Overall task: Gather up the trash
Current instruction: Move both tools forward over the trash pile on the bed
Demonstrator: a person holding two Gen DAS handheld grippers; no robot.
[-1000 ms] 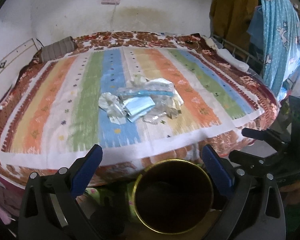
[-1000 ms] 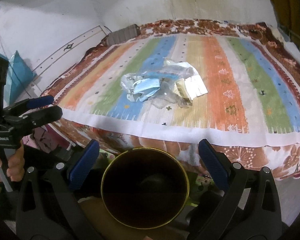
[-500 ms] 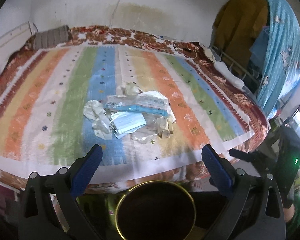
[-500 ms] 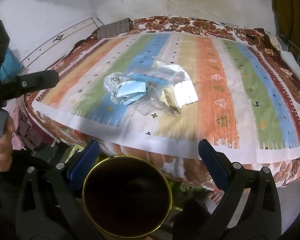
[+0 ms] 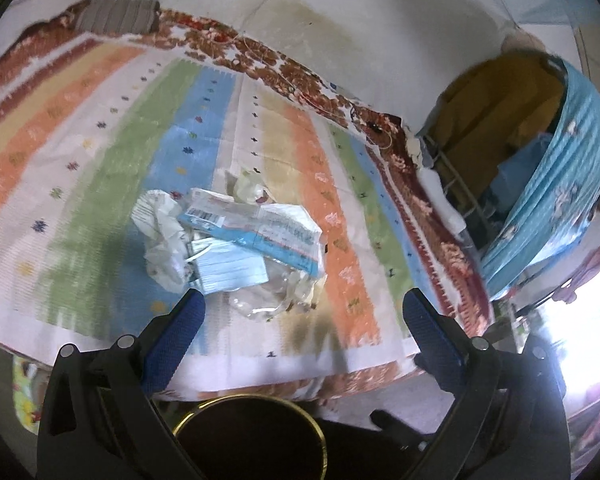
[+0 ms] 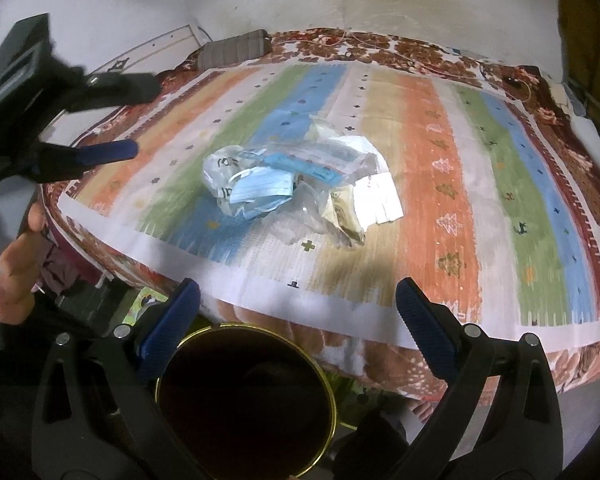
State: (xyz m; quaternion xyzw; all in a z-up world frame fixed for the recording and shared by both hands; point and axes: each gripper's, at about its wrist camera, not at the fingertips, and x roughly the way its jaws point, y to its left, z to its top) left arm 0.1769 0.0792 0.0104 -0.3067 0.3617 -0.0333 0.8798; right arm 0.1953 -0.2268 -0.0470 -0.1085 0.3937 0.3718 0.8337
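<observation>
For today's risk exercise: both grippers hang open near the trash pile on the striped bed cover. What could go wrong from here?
1. The trash pile is loose and overlapping; a pinch may lift only the face mask and scatter the rest.
2. The clear plastic wrapper lies flat on the striped cover; the left gripper or right gripper might snag cloth instead.
3. The bin sits below the bed edge, so dropped pieces may miss it.

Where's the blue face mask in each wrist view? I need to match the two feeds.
Left wrist: the blue face mask lies just left of centre, at the near edge of the trash pile, just beyond the left fingertip.
Right wrist: the mask sits left of centre, mid-frame.
Shared landmark: the grey striped pillow by the wall.
</observation>
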